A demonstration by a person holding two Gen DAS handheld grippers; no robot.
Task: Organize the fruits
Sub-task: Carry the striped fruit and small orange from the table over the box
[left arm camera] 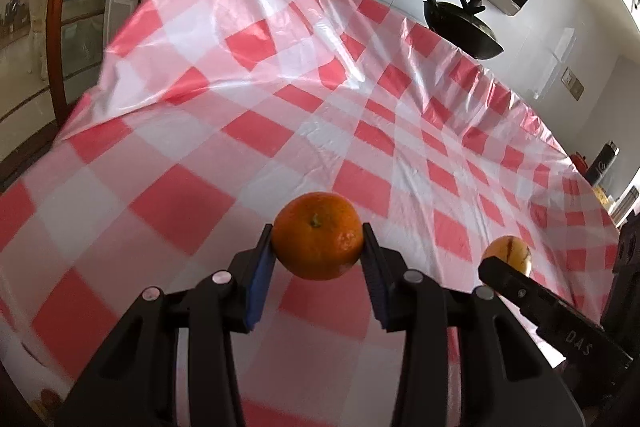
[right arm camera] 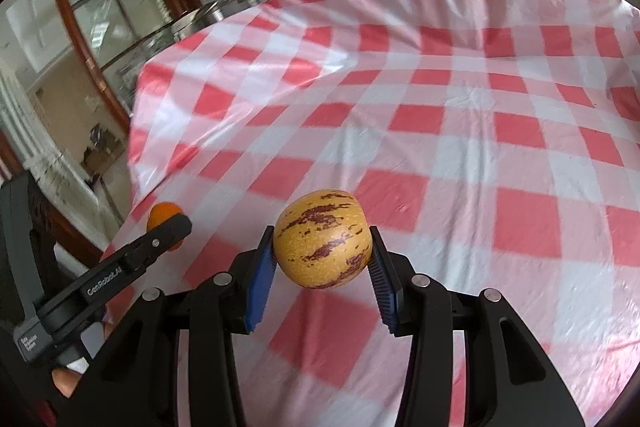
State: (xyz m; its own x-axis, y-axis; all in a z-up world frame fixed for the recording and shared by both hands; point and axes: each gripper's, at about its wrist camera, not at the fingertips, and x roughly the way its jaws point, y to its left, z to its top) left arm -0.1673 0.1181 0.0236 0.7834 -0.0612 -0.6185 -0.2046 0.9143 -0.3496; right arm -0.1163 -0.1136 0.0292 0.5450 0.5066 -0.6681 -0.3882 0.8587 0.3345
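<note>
Red-and-white checked tablecloth point(left arm camera: 320, 115) fills both views, black pan point(left arm camera: 464, 27) past its far edge. Right gripper point(right arm camera: 322, 247) clamps a yellow purple-streaked fruit point(right arm camera: 322, 239) between its pads, above the cloth. Left gripper point(left arm camera: 318, 243) likewise pinches an orange point(left arm camera: 318, 241), stem up.

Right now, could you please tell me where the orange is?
The orange is clamped in the left claw, above the checked tablecloth; the right wrist view shows it at far left.
</note>
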